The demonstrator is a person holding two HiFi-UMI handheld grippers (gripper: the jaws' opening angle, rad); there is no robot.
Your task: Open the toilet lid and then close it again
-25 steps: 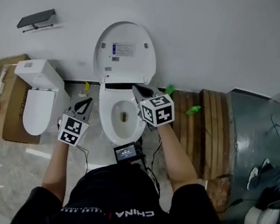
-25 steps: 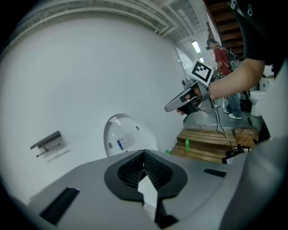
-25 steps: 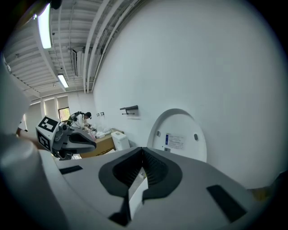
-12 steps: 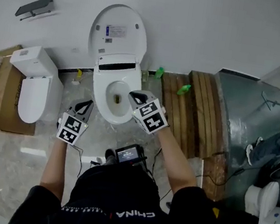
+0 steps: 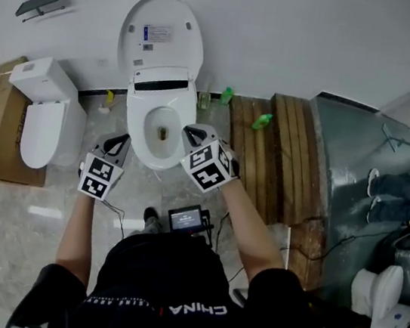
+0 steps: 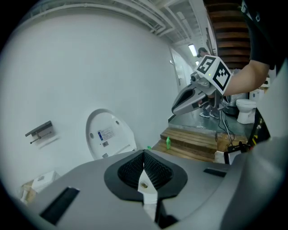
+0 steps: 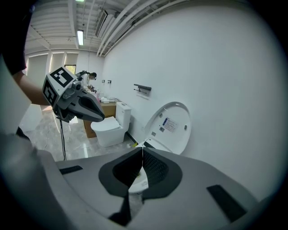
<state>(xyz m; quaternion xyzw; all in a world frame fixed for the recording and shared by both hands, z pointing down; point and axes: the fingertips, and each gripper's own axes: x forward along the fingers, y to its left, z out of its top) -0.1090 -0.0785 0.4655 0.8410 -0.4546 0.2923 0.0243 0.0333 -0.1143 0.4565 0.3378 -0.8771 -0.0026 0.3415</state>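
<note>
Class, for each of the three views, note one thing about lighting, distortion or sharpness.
Head view: even, soft light, faint shadows, the raised white oval toilet lid sharp. Left gripper view: strong fisheye, black corners, the plain white wall bulging. Right gripper view: same fisheye; the long ceiling strip light glares bright.

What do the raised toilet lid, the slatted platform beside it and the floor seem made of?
The toilet lid looks like smooth, glossy white plastic, thin, with a label stuck inside; ceramic seems less likely. The slatted platform looks like unpainted wood: separate brown planks laid side by side. The floor looks like polished stone or marble-pattern tile: pale, veined, reflecting light.
</note>
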